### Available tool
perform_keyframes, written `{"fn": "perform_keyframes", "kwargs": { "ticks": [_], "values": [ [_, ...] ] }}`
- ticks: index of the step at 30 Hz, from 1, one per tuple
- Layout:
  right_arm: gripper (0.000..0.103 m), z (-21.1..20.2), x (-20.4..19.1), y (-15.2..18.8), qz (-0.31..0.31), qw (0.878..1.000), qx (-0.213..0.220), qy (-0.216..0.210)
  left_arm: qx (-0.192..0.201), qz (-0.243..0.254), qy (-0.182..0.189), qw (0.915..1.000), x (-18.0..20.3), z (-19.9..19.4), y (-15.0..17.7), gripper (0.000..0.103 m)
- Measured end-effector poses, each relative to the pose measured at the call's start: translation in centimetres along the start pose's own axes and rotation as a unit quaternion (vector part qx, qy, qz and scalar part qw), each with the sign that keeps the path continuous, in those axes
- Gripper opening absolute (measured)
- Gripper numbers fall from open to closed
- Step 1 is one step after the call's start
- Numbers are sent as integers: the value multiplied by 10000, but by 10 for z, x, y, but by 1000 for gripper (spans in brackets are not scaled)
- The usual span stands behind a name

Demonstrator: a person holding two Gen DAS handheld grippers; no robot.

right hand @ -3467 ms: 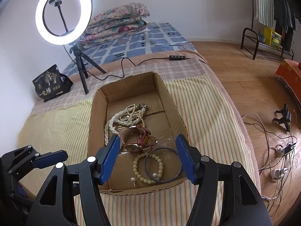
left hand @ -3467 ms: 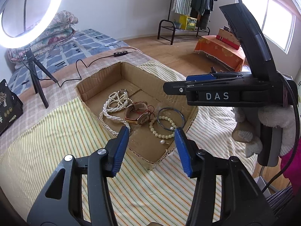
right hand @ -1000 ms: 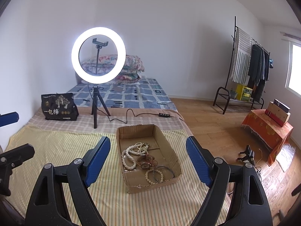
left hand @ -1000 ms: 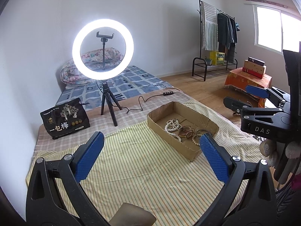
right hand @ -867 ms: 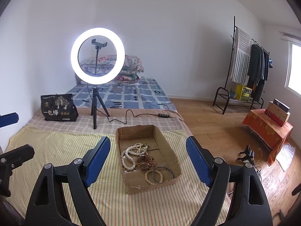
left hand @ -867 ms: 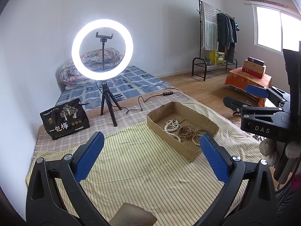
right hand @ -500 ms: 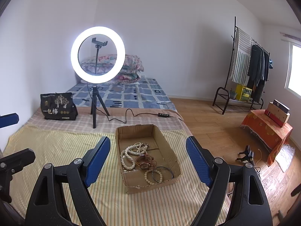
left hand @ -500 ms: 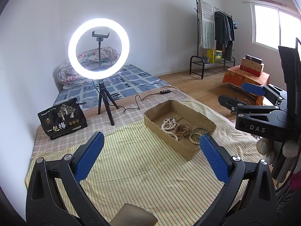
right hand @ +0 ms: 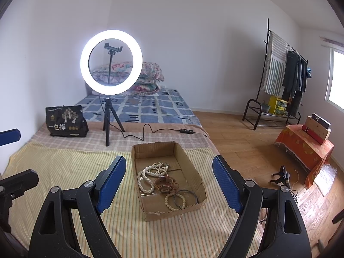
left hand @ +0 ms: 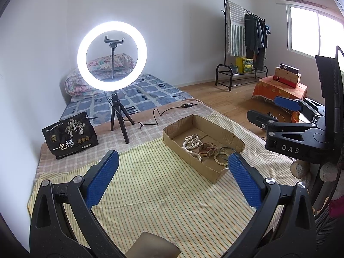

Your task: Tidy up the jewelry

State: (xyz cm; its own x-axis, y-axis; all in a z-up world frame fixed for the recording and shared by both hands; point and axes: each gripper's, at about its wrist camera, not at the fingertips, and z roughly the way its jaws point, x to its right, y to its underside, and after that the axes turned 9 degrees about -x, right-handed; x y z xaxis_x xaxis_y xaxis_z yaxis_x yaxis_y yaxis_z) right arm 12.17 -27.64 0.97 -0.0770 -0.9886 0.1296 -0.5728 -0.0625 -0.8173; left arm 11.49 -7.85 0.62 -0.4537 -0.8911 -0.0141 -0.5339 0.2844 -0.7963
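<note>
Both grippers are held above a striped bedspread (right hand: 64,163), jaws spread wide, nothing between them. The left gripper (left hand: 172,176) is seen with a cardboard box (left hand: 172,137) ahead of its jaws, toward the right-hand jaw; the right gripper (right hand: 169,178) is seen with the same cardboard box (right hand: 193,172) framed directly between and beyond its jaws. All jewelry is contained in the box: a pearl necklace (right hand: 150,174) at the far-left part, a brown watch (right hand: 164,185) near the middle, a bead bracelet (right hand: 174,201) and a dark bangle (right hand: 186,197) at the near end, the bangle overlapping the bracelet. None of it is touched by either gripper. A lit ring light (right hand: 111,62) on a tripod is set beyond the box, with a black bag (right hand: 66,121) to its left and a cable trailing to its right. A clothes rack (right hand: 283,75) is seen far right of the right jaws. The right gripper is visible in the left view, right of the jaws, over the bed edge.
</note>
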Motion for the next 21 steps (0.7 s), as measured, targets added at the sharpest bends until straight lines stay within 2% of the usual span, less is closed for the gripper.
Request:
{"fn": "perform_keyframes", "kwargs": {
  "ticks": [21],
  "values": [
    [83, 0, -1, 0, -14, 10000, 1, -9, 2, -4, 6, 10000, 1, -1, 0, 103]
  ]
}}
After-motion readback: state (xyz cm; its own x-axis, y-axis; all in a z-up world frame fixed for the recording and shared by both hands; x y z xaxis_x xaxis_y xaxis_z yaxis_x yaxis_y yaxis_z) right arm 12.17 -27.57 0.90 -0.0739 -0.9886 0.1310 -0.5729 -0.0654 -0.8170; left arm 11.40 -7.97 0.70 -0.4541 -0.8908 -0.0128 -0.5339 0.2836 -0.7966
